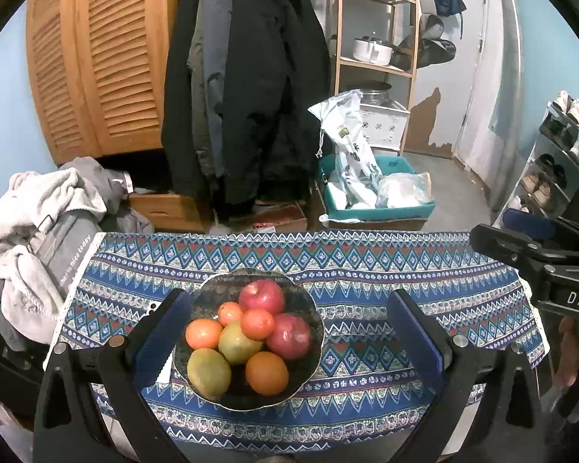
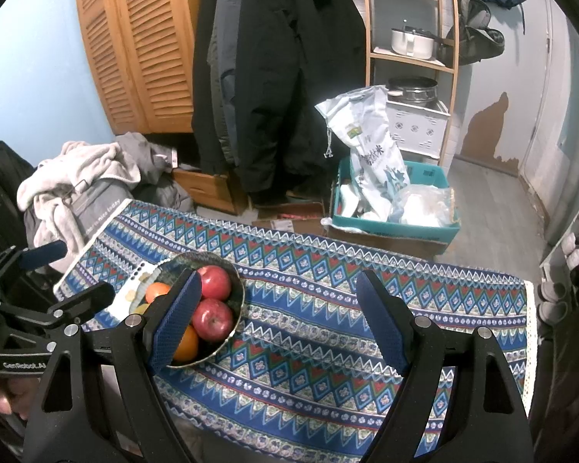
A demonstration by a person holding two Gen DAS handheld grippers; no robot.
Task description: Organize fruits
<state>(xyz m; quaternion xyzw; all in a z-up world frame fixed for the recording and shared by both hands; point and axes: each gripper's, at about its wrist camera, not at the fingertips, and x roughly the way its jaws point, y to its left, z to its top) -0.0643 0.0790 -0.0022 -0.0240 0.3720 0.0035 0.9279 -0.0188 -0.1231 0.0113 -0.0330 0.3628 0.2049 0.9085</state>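
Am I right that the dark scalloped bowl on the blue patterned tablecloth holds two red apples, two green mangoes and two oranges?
Not quite: the dark scalloped bowl holds four oranges, not two. The two red apples and two green mangoes are right, as the left wrist view shows.

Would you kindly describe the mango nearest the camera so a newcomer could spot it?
On the patterned tablecloth sits a dark bowl of fruit. At its near left edge lies the mango, oval and greenish-yellow, unlike the round orange beside it.
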